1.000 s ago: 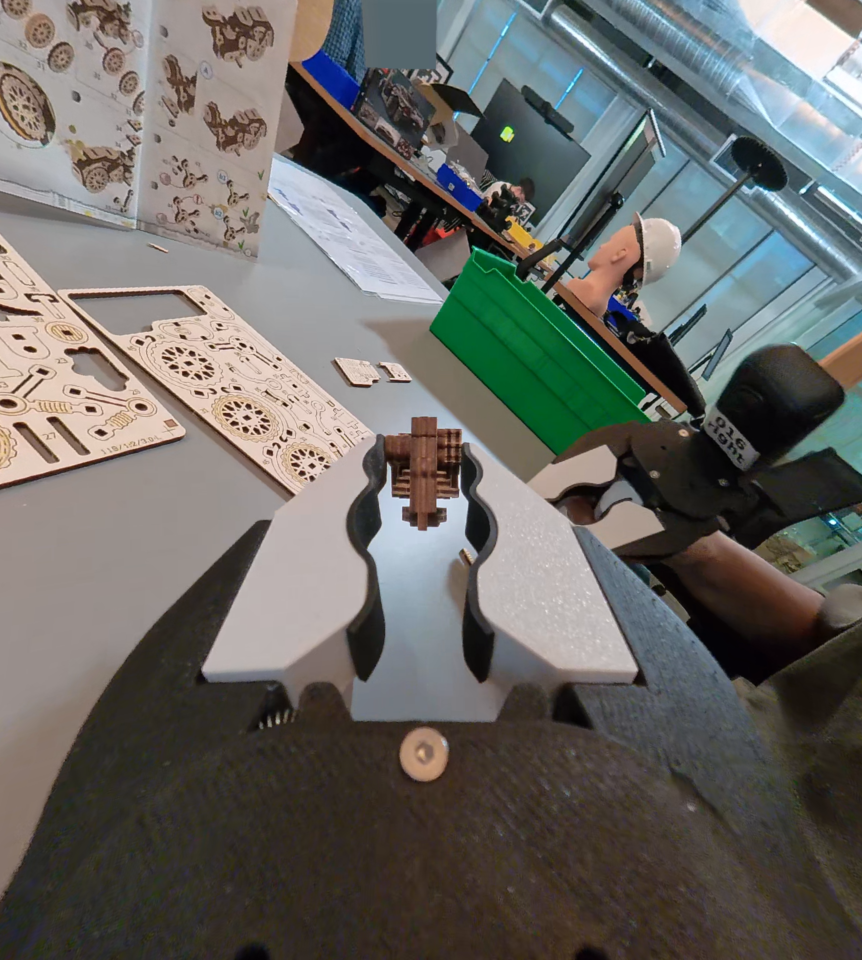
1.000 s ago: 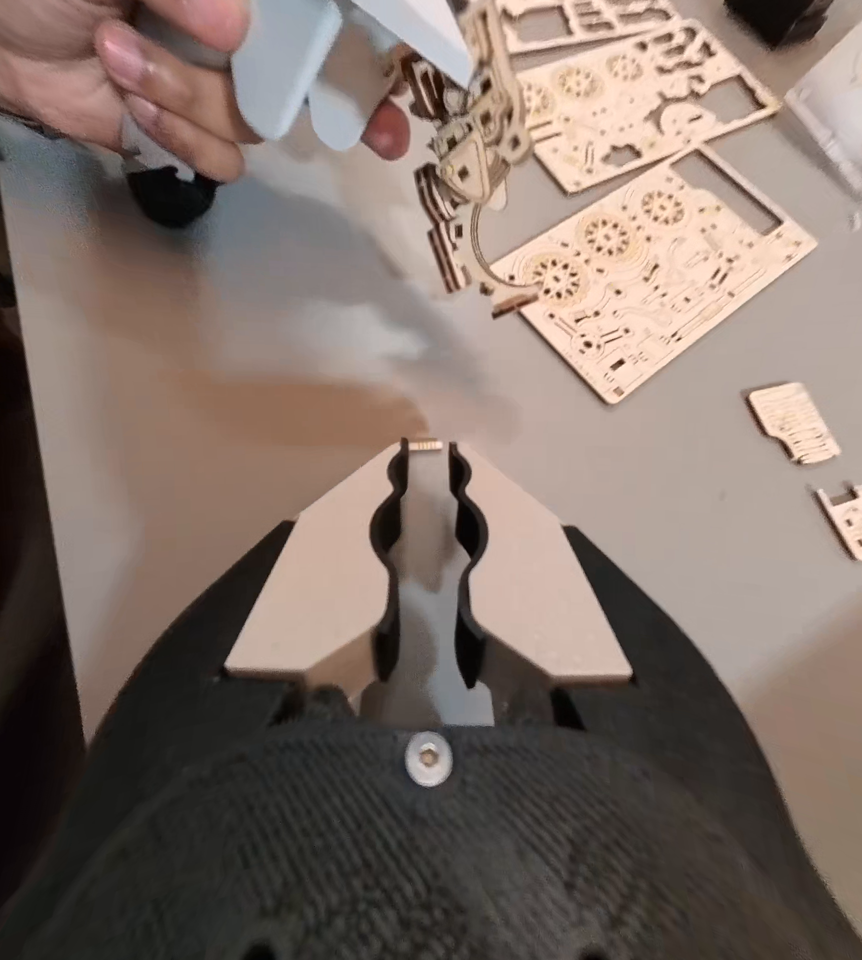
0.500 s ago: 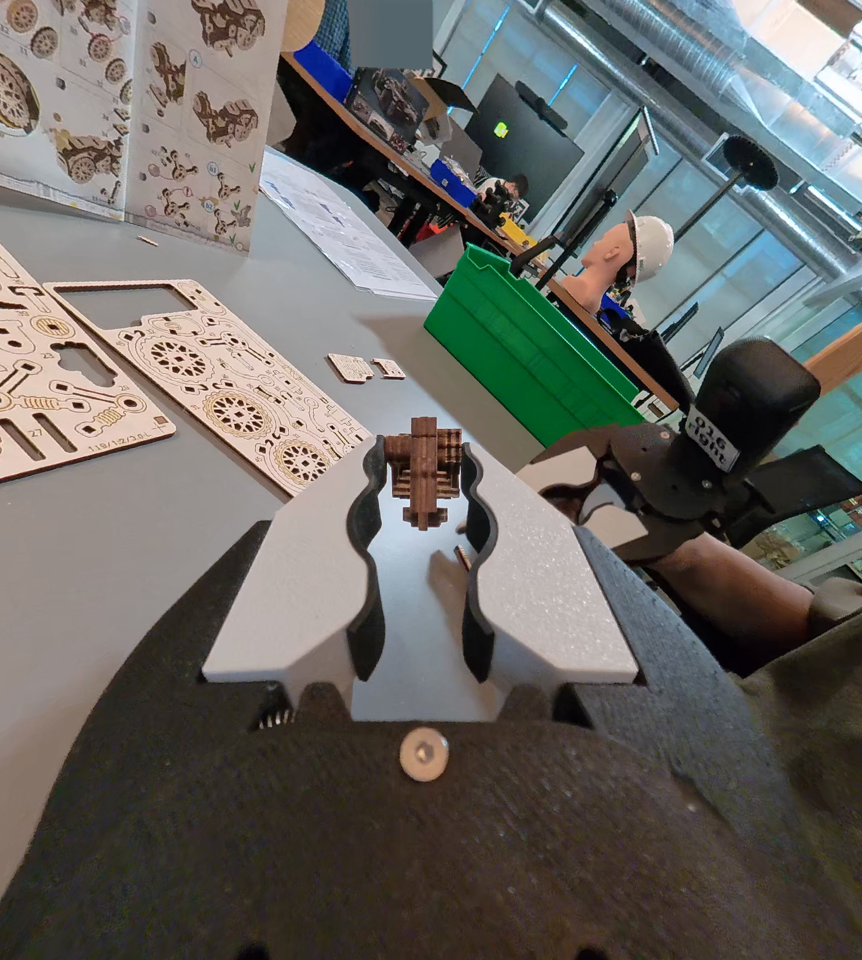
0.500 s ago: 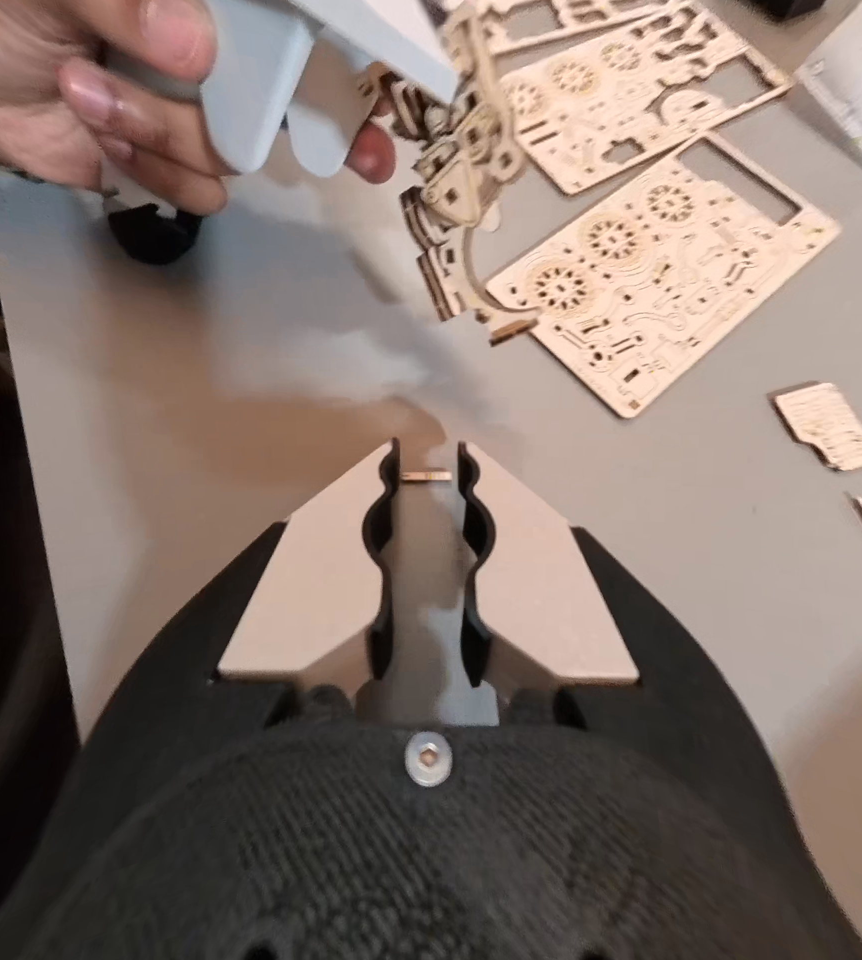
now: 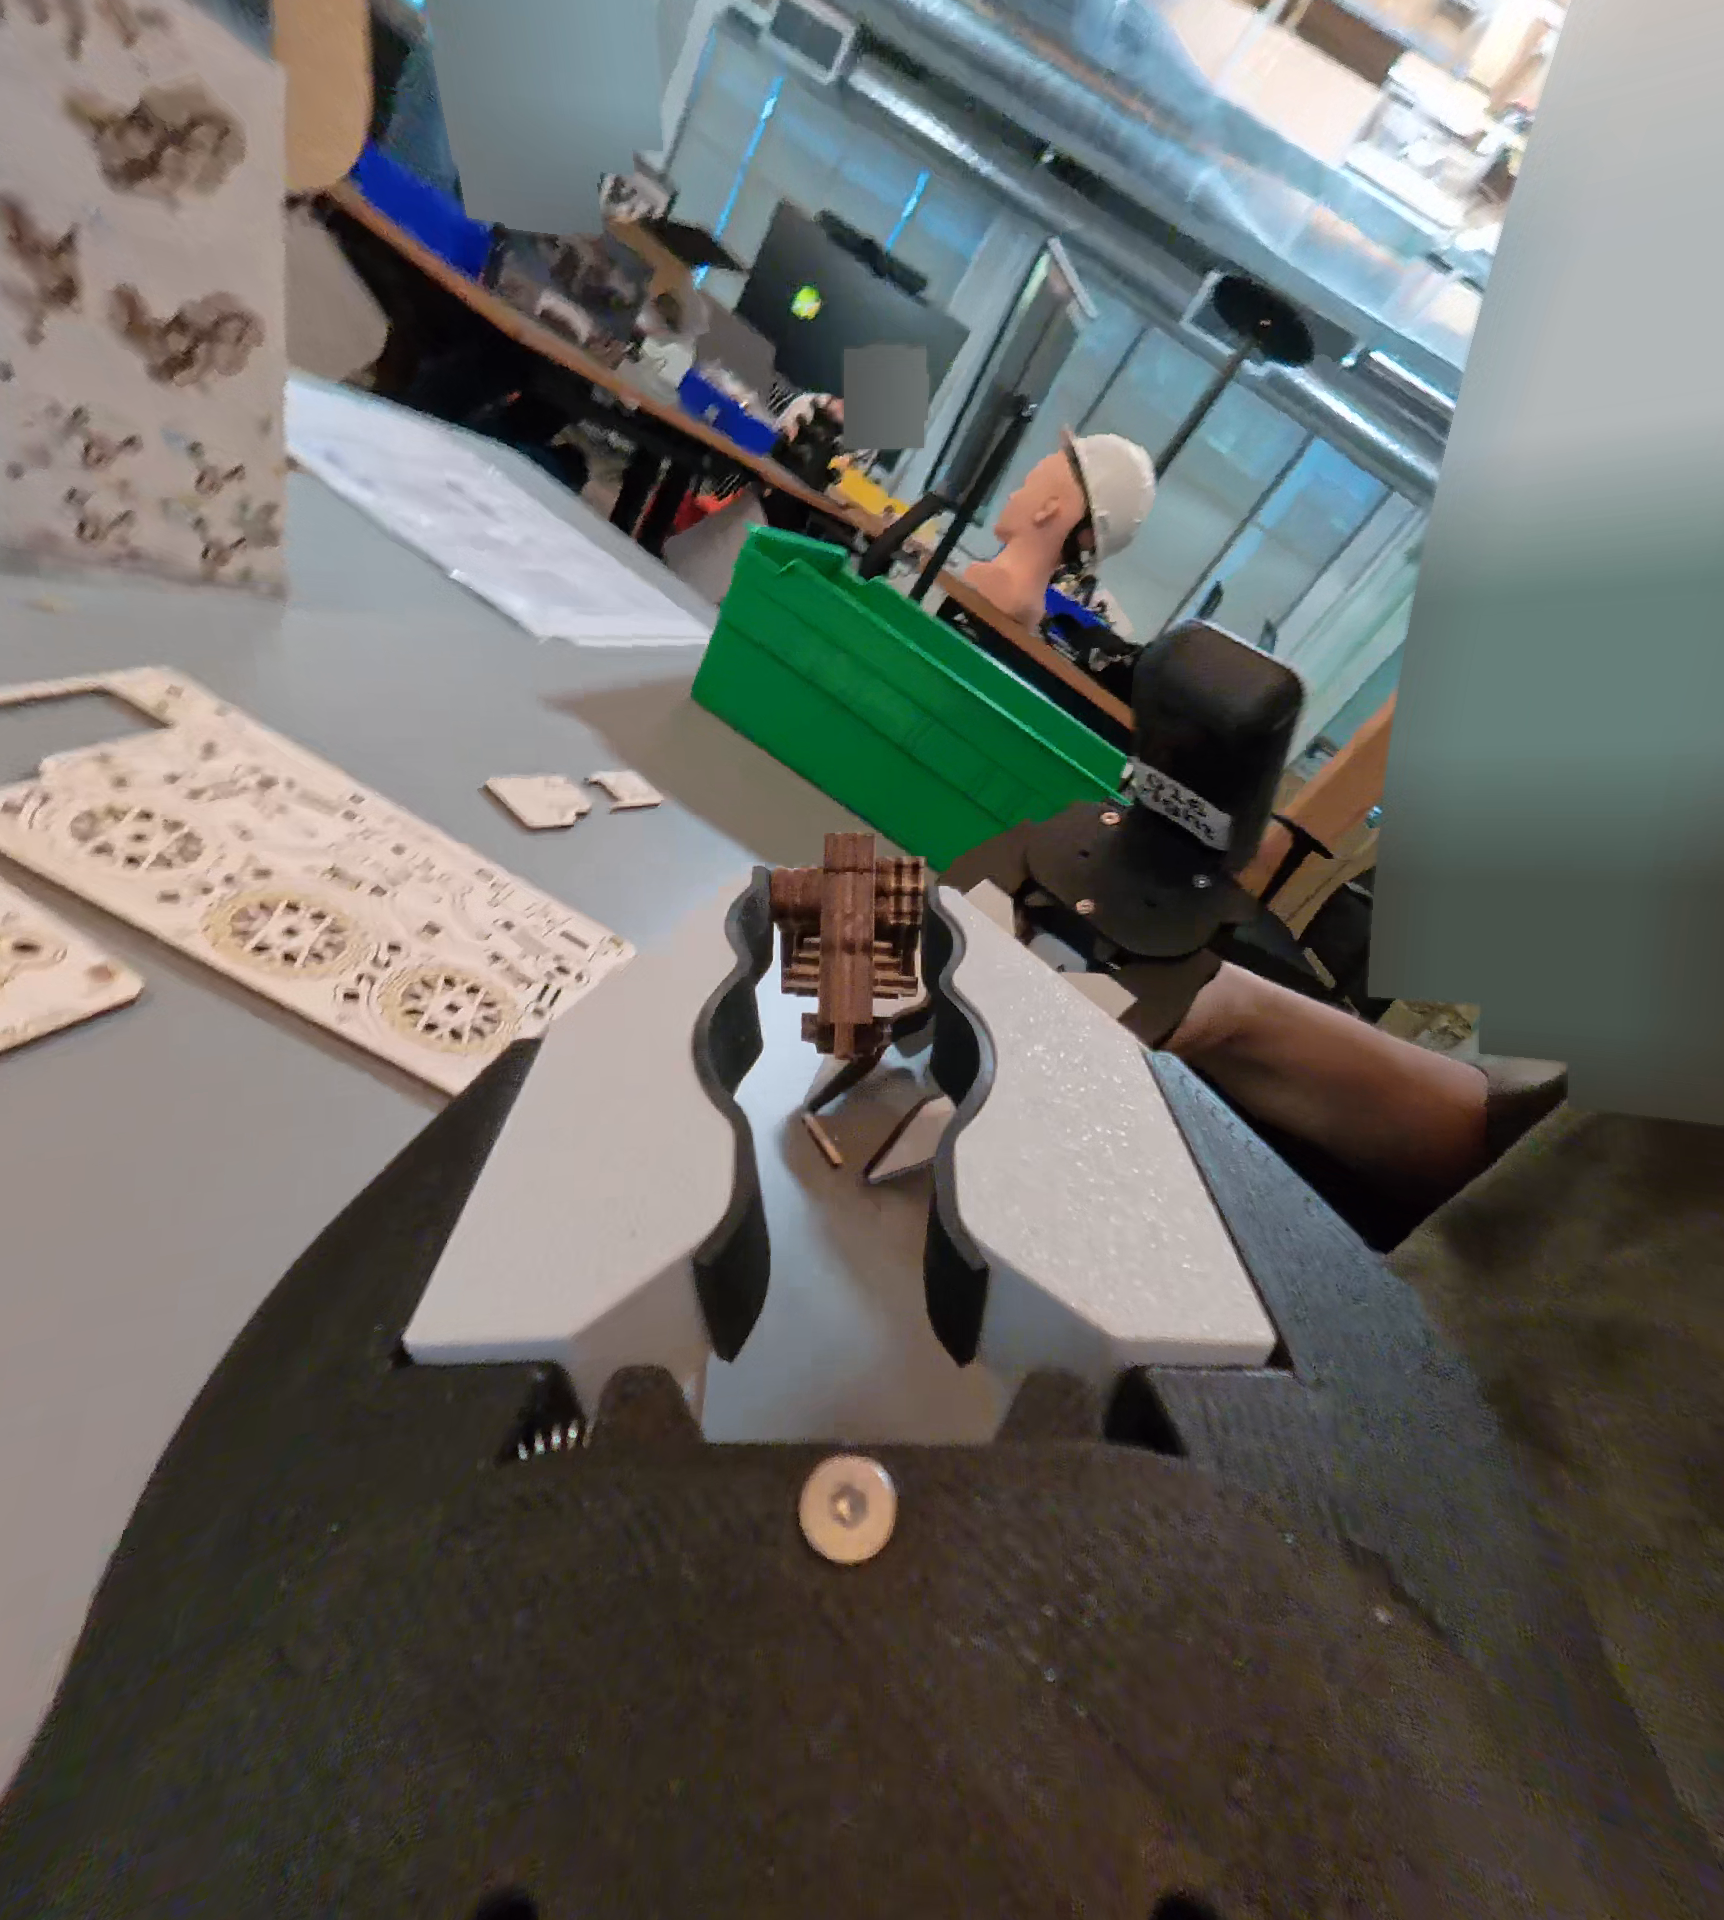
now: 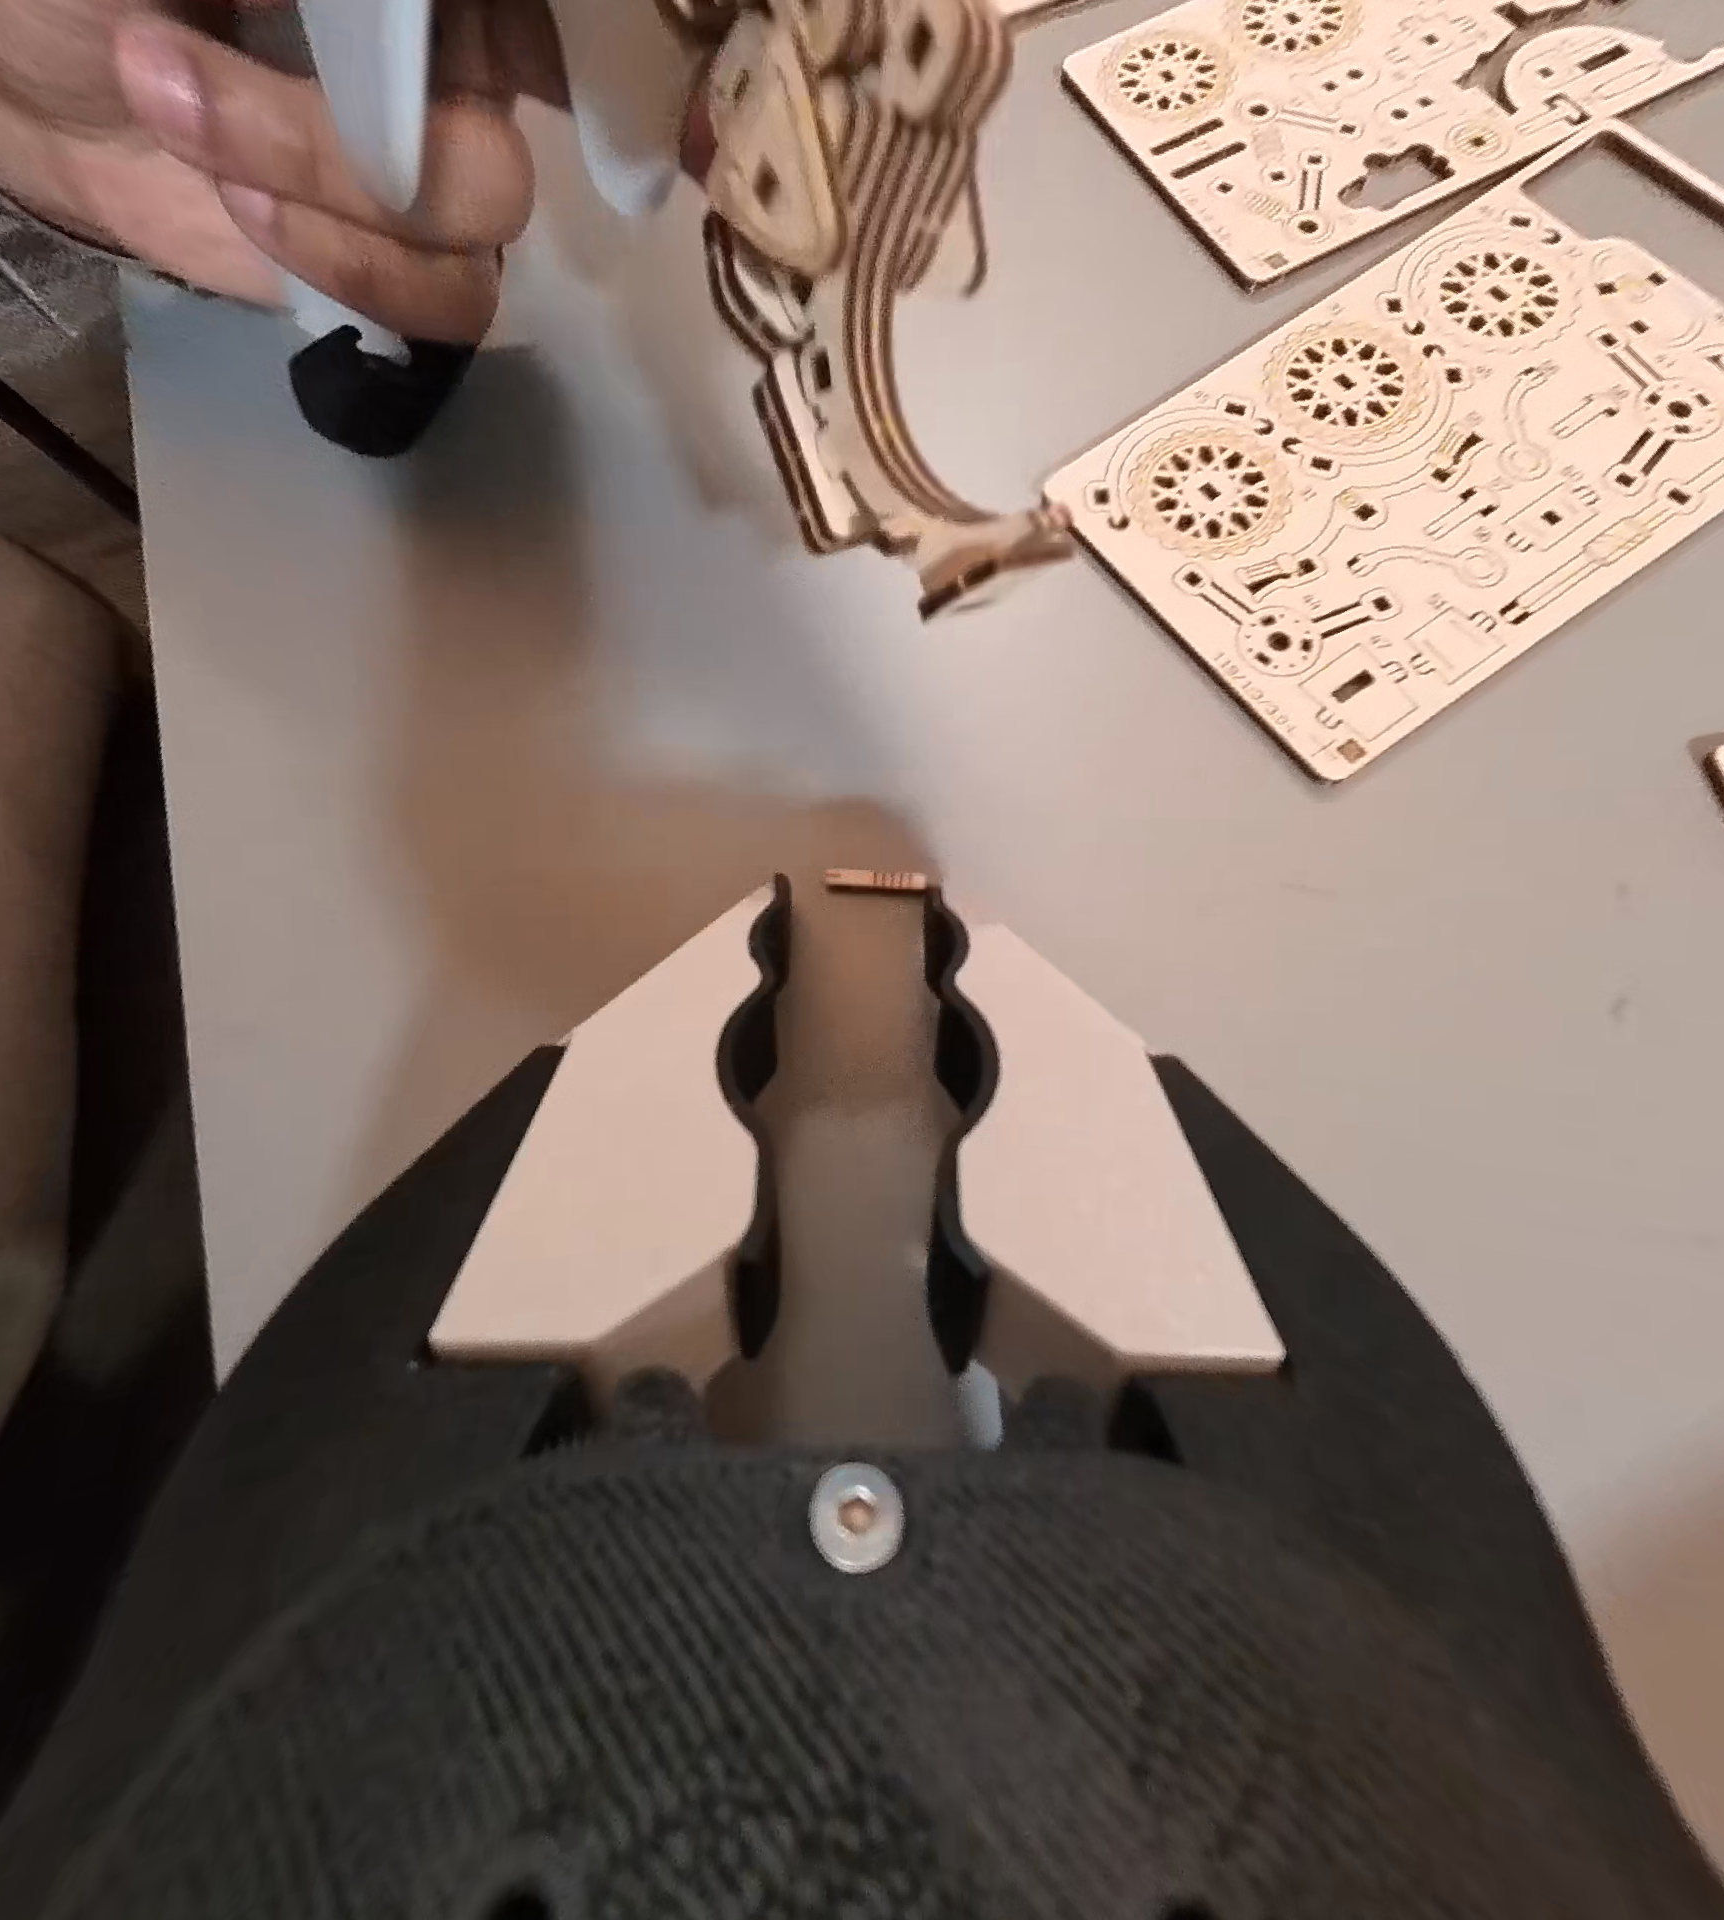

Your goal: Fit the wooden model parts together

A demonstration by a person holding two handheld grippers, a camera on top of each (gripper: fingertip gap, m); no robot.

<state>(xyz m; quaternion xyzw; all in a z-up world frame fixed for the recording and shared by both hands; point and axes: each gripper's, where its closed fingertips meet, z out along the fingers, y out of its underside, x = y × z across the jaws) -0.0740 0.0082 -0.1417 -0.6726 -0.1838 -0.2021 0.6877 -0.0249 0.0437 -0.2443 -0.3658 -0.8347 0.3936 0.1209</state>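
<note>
My left gripper (image 5: 847, 904) is shut on a part-built wooden model (image 5: 842, 935) and holds it above the grey table. In the right wrist view the model (image 6: 837, 260) hangs at the top beside the hand holding that gripper (image 6: 525, 125). A small wooden pin (image 6: 877, 881) lies on the table just ahead of my right gripper (image 6: 856, 904), whose jaws stand apart with nothing between them. In the left wrist view the pin (image 5: 822, 1138) lies below the model, with a right fingertip (image 5: 905, 1138) close beside it.
Two laser-cut wooden sheets (image 6: 1460, 468) lie right of the pin, also in the left wrist view (image 5: 266, 904). Two small loose pieces (image 5: 567, 800) lie farther back. A green bin (image 5: 868, 707) stands behind. Folded instructions (image 5: 110, 312) stand at the back left. The table edge (image 6: 162, 831) is left. My right fingertips sit around 12 centimeters from my left ones.
My right gripper has come down closer to the pin and its jaws have spread a little. The left gripper with the model now sits nearer to the right gripper.
</note>
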